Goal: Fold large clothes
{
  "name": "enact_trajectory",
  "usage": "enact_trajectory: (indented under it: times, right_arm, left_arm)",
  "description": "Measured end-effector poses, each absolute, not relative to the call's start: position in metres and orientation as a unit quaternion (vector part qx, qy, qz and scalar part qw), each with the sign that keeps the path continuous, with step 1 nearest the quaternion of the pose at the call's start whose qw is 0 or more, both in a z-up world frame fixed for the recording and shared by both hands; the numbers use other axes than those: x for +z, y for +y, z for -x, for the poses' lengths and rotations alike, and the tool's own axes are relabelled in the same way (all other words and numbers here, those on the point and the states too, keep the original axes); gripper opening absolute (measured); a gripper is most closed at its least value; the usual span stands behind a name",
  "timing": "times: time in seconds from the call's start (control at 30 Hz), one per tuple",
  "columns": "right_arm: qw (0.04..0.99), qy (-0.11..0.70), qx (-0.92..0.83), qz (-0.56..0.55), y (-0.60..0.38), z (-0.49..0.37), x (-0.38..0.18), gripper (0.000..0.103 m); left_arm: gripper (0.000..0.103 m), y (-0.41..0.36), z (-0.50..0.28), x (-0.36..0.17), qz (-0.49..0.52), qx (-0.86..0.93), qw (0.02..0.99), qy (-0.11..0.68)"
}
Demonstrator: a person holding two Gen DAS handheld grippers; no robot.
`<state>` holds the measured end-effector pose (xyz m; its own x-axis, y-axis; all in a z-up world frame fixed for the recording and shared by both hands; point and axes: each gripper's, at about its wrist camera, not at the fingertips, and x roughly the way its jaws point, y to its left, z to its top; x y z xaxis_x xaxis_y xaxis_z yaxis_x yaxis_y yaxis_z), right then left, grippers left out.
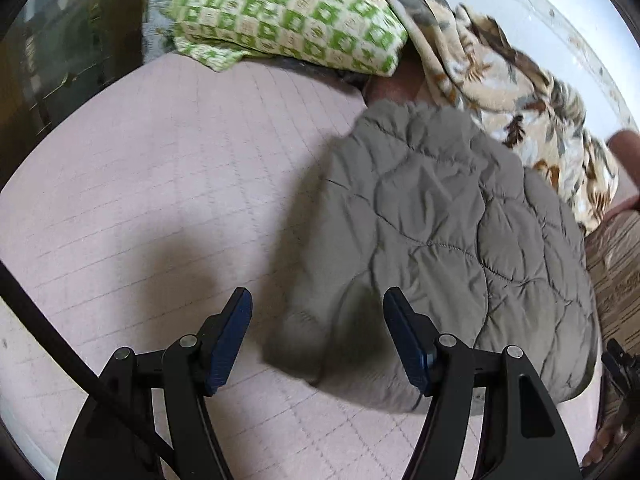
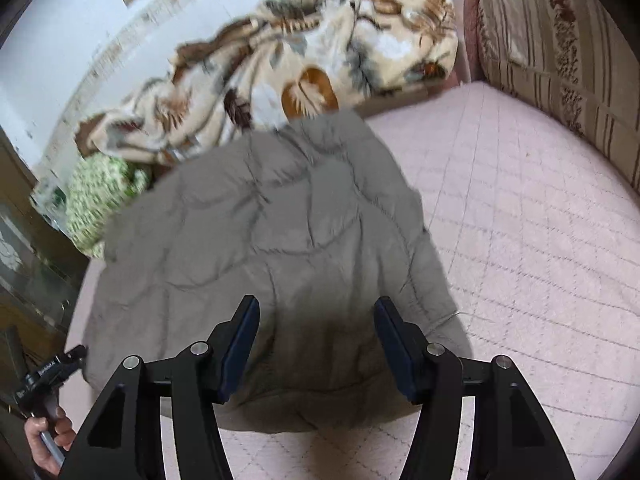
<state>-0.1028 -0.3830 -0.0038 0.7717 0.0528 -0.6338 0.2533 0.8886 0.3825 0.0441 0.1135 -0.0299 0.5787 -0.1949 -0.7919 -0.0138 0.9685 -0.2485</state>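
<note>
A grey quilted puffer jacket [image 1: 448, 240] lies folded into a thick bundle on the pink quilted bed cover [image 1: 160, 184]. My left gripper [image 1: 318, 300] hovers open over the jacket's left edge, with nothing between its blue pads. In the right wrist view the same jacket [image 2: 260, 232] fills the middle, and my right gripper [image 2: 316, 304] hangs open above its near edge, pads apart and not pressing the cloth. A hand holding the left gripper's handle [image 2: 48, 380] shows at the lower left of that view.
A green-and-cream checked pillow [image 1: 288, 16] lies at the bed's head. A crumpled floral fleece blanket [image 2: 304, 64] sits behind the jacket along the white wall. A striped upholstered cushion [image 2: 560, 60] borders the bed on the right. Dark wooden furniture [image 1: 60, 60] stands at the left.
</note>
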Motion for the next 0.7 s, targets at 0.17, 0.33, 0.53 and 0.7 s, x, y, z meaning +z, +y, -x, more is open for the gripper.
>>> enact_trajectory:
  times: [0.17,0.33,0.53,0.7]
  right_arm:
    - [0.917,0.318,-0.062,-0.234,-0.386,0.127,0.004,0.064]
    - [0.901,0.345,-0.06,-0.258,-0.388,0.132,-0.016,0.064]
    - [0.878,0.381,-0.044,-0.287,-0.394,0.114,-0.042,0.064]
    - [0.894,0.328,-0.037,-0.304,-0.4,0.138,-0.018,0.064]
  left_arm:
    - [0.067,0.134,-0.024,-0.03,0.122,-0.037,0.879,0.46]
    - [0.068,0.132,-0.032,-0.05,0.096,-0.025,0.865,0.491]
    - [0.067,0.127,-0.039,-0.056,0.08,-0.019,0.863,0.499]
    - [0.067,0.142,-0.022,-0.039,0.133,-0.042,0.866,0.48]
